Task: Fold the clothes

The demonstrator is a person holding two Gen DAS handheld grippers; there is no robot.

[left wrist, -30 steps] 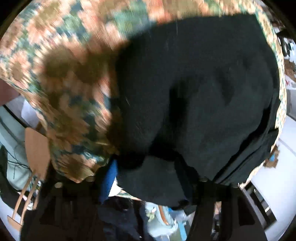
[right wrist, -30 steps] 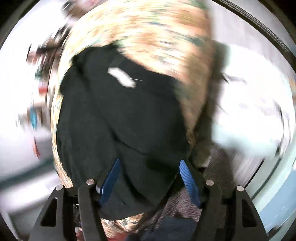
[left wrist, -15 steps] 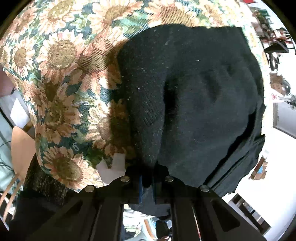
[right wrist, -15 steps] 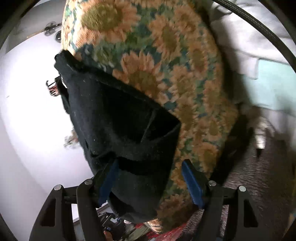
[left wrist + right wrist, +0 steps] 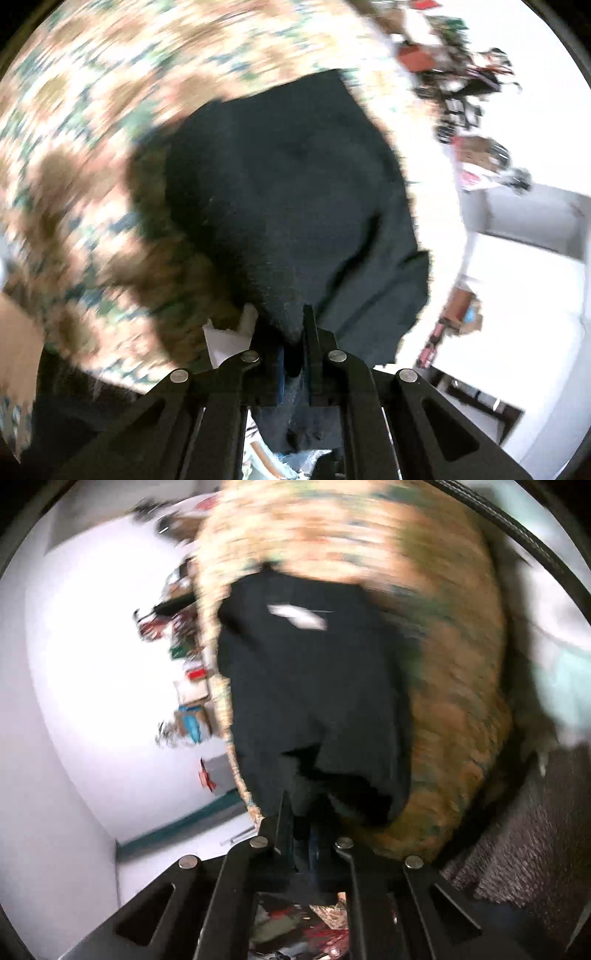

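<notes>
In the left wrist view the left gripper [image 5: 293, 347] has its jaws drawn nearly together, with a tongue of the black garment [image 5: 288, 192] pinched between them at about 6 o'clock in the frame. From that pinch the dark knit cloth widens upward toward 12 o'clock and spreads across the middle of the picture, with a looser flap hanging out toward 4 o'clock. The garment lies on a table covered by a flowered cloth [image 5: 92, 129], which fills the frame from 7 o'clock round to 12 o'clock; motion blur smears its orange, green and cream pattern. Just at 9 o'clock of the jaws a small white scrap [image 5: 229, 338] shows at the edge of the cloth. A blurred clutter of objects [image 5: 461, 85] against a pale background sits out at 1 to 2 o'clock.

In the right wrist view the right gripper [image 5: 304, 830] likewise has its jaws closed to a narrow gap, gripping a bunched edge of the black garment [image 5: 314, 686] at 6 o'clock. The fabric rises from there toward 12 o'clock, and a white label [image 5: 297, 616] shows on it near its far end. The flowered cloth [image 5: 454, 701] wraps around the garment from 12 o'clock down to 5 o'clock, heavily blurred. A grey, rough-textured surface [image 5: 524, 842] lies at 4 o'clock, and a pale wall [image 5: 92, 664] fills the 9 o'clock side.
</notes>
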